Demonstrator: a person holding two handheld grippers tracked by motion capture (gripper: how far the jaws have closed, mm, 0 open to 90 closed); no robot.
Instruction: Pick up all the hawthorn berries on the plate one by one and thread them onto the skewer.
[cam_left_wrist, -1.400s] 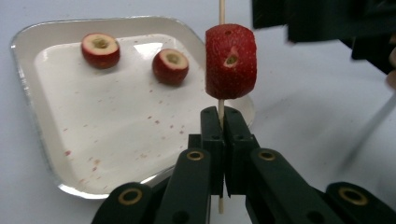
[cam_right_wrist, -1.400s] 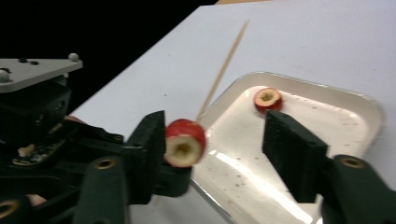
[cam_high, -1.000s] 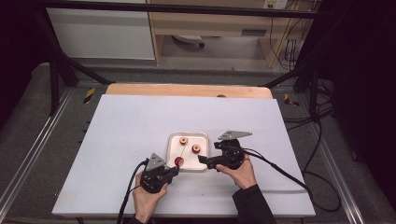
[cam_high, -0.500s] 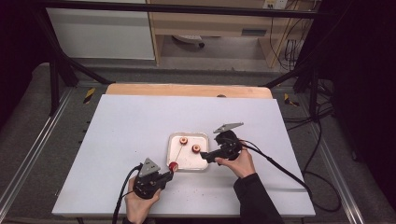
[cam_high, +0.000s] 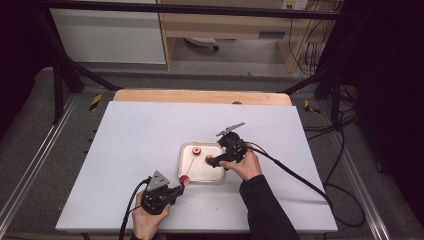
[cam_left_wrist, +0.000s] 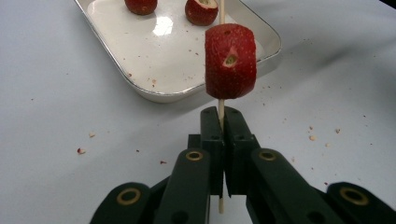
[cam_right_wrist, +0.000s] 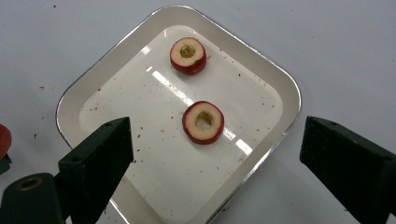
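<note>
left gripper (cam_left_wrist: 222, 122) is clamped on a thin wooden skewer (cam_left_wrist: 221, 109), with one red cored strawberry piece (cam_left_wrist: 230, 61) threaded just beyond its tips; since a second ago it has drawn back from the shallow white rectangular tray (cam_high: 186, 172) toward the near edge of the white desk (cam_high: 125, 150). right gripper (cam_right_wrist: 215, 154), jaws wide apart with nothing between them, has slid in over the tray and now hangs above two more red cored fruit rings (cam_right_wrist: 203, 122), the nearer one straight ahead between its jaws. judging by this, the next piece is about to be picked for threading onto the skewer.
</note>
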